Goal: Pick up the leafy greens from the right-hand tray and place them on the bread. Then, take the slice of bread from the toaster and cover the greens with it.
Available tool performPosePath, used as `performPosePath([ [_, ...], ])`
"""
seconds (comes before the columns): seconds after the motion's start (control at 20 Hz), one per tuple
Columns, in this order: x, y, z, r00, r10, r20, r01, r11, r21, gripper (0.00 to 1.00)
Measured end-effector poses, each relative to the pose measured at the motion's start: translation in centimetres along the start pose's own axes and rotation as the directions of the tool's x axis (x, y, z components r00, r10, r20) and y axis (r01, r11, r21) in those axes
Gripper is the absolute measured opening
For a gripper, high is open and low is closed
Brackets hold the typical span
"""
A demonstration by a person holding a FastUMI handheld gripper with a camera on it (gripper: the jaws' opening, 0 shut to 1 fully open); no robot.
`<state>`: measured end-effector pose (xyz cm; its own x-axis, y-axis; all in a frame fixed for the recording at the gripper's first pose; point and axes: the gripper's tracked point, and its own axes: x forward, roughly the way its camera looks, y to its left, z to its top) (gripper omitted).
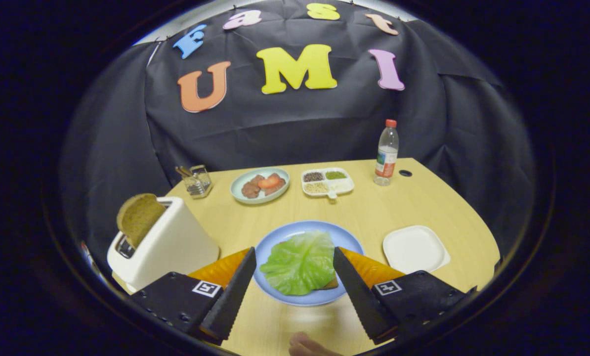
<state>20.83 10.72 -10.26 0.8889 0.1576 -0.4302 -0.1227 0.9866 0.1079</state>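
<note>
— Looking down the gripper [292, 267], your fingers stand wide apart and hold nothing; the greens [300, 262] lie between them on the blue plate [295, 232], near the front edge of the table [423, 202].

— So the leaf is placed already?

— It looks so. It covers the bread [331, 284], of which you see only a brown corner poking out by your right finger. The white tray [415, 248] toward the right edge is bare.

— Then where is my next piece?

— The slice [138, 217] stands tilted in the slot of the toaster [169, 242], at the front left corner of the table, well apart from the plate. About half of it rises above the slot.

— How will it handle?

— Light, I judge, and fairly stiff if toasted, but crumbly: squeeze hard and it may crack or dent. Take it by the two flat faces, on the upper half that stands free. Lift straight along the slot so it does not snag.

— And the leaf?

— Soft and limp; it may shift when you lay the slice on it.
</note>
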Motion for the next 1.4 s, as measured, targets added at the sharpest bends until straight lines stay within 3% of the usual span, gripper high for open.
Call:
performPosePath([
  [0.3,-2.8,7.5,4.0,0.994,0.081,0.078,-0.077,0.995,-0.062,0.96],
  [0.65,-2.4,17.7,4.3,0.978,0.203,0.058,-0.198,0.976,-0.087,0.96],
  [0.9,1.4,20.1,2.1,0.992,0.127,0.005,-0.126,0.988,-0.087,0.95],
  [1.05,3.6,20.0,0.3,0.997,0.067,-0.04,-0.07,0.993,-0.094,0.88],
  [1.1,4.4,19.8,-0.1,0.998,0.041,-0.047,-0.046,0.994,-0.103,0.85],
  [1.2,4.7,18.8,-0.1,0.999,-0.024,-0.033,0.019,0.99,-0.138,0.61],
  [1.4,4.5,20.7,-0.8,0.998,0.025,-0.06,-0.035,0.985,-0.169,0.22],
])
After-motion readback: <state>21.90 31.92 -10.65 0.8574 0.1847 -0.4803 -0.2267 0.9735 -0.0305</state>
